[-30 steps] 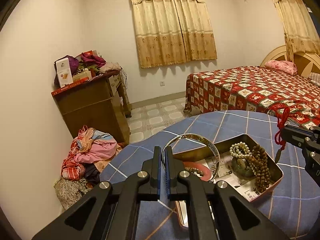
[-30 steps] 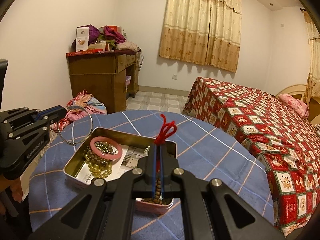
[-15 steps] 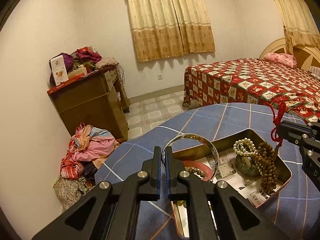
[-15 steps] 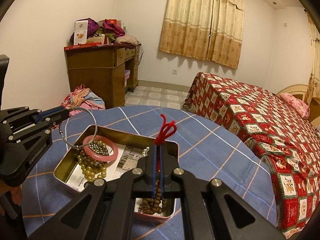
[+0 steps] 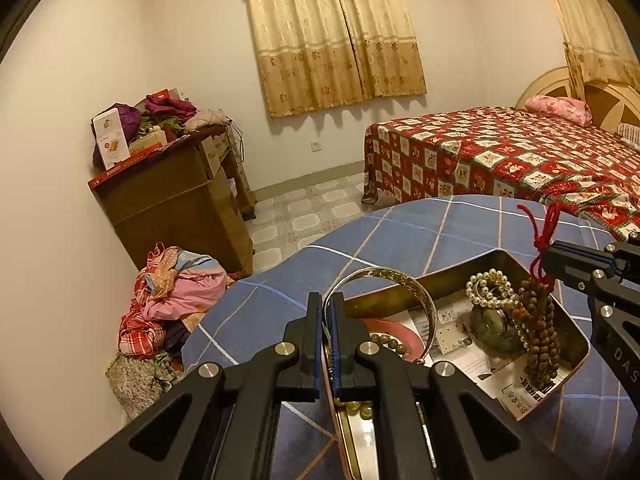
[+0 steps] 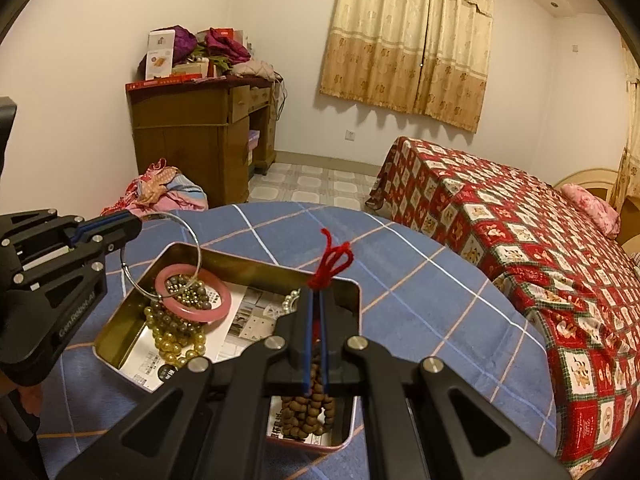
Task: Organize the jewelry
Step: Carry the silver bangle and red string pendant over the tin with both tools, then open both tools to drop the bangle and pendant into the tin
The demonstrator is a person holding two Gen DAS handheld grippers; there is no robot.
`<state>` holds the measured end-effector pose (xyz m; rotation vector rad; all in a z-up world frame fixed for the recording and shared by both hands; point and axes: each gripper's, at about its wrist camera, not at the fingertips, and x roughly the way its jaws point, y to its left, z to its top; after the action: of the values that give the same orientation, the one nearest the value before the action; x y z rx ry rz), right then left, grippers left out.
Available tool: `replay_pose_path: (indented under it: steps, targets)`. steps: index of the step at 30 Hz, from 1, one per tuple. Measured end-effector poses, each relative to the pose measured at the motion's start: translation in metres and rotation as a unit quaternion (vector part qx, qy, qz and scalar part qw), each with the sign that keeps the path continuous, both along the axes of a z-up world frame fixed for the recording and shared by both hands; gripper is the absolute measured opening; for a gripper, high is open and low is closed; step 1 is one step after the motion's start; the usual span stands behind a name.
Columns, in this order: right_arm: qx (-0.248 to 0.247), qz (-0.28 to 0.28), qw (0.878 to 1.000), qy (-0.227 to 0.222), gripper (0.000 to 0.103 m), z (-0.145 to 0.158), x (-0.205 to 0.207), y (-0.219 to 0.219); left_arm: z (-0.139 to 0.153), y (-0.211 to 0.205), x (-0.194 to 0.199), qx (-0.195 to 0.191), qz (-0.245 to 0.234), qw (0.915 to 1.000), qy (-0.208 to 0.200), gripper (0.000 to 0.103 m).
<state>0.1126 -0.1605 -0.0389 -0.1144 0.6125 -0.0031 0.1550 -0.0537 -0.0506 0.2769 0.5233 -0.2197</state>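
Silver bangle [image 5: 380, 280] is pinched in the left gripper [image 5: 328, 304], brown bead string [image 6: 310, 408] clamped by its red cord [image 6: 330, 262] in the right gripper [image 6: 315, 304], both over the tin [image 6: 132, 320]. Lower gently; beads probably touching bottom already, then release.

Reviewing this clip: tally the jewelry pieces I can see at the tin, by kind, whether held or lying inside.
Rigid bangles: 2, the silver bangle and the pink bangle.
Bead strands: 4, brown beads, pearl strand, yellow beads, grey beads.
Green stone piece: 1.
Total: 7.
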Motion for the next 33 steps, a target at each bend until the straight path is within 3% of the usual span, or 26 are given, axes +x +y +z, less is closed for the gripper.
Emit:
replay_pose_path:
  steps: [15,18,19,20,22,27,33]
  targets:
    - [-0.009,0.015,0.999,0.039,0.006,-0.016,0.012,0.006,-0.016,-0.003,0.006,0.010,-0.003,0.9997,0.022,0.006]
    - [-0.008,0.020,0.998,0.055,0.012,-0.022,0.014,0.008,-0.017,-0.004,0.005,0.014,-0.004,0.9995,0.030,0.021]
    - [-0.008,0.021,0.998,0.061,0.027,-0.025,0.015,0.007,-0.015,-0.003,0.003,0.015,0.000,0.9996,0.026,0.041]
    - [-0.009,0.019,0.998,0.061,0.050,-0.026,0.013,0.006,-0.014,-0.002,-0.001,0.015,0.005,0.9998,0.016,0.066]
    - [-0.008,0.011,0.999,0.051,0.065,-0.026,0.007,0.003,-0.009,0.002,-0.010,0.013,0.014,0.9998,-0.010,0.081]
    - [-0.009,-0.006,0.999,0.043,0.065,-0.019,-0.008,-0.004,-0.004,0.010,-0.021,0.016,0.020,0.9996,-0.010,0.081]
    - [0.003,-0.026,0.999,0.032,0.069,-0.009,-0.027,-0.013,0.002,0.027,-0.042,-0.006,0.032,0.9994,-0.012,0.081]
